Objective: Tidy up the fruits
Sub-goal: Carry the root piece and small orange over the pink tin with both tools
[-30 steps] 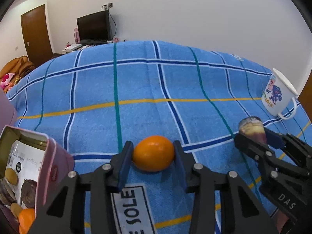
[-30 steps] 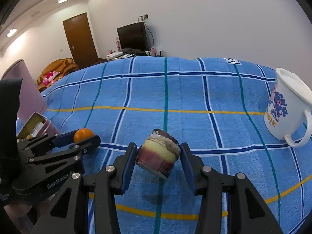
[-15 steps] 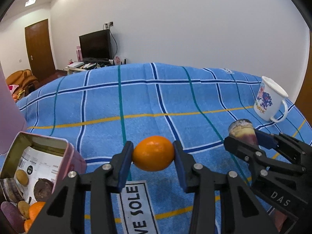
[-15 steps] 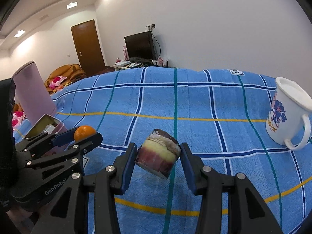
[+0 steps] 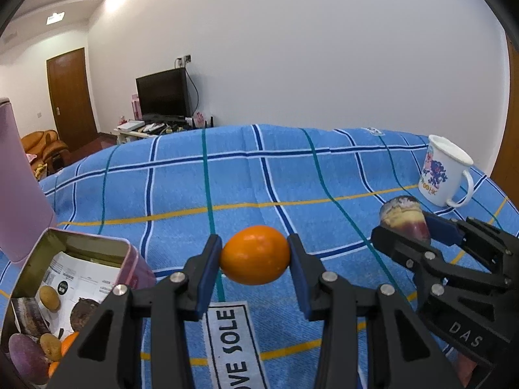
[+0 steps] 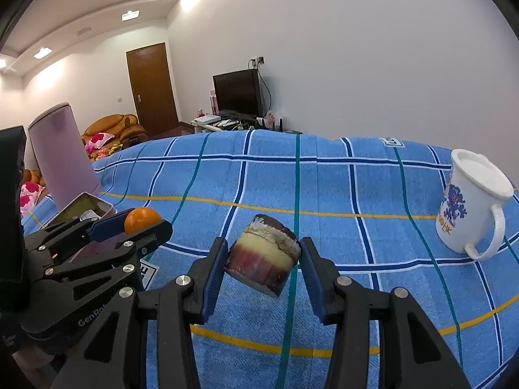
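Fruit in both tools, held clear above the blue checked cloth [image 5: 324, 175]. Left tool [image 5: 255, 259] is clamped on an orange [image 5: 255, 255] across its long ends; looks firm, smooth-skinned, prob light, could roll out if tilted. Right tool [image 6: 262, 261] is clamped on a cut purple-yellow chunk [image 6: 262, 256], sitting tilted; likely stiff but a bit waxy, so flat sides are the better hold. Pink tin [image 5: 126, 253] w/ other fruit sits just left.

A layered cut fruit chunk [image 6: 263, 256] is clamped, tilted, in the right gripper [image 6: 263, 261]. An orange [image 6: 142, 219] is gripped by the left gripper [image 6: 142, 223].
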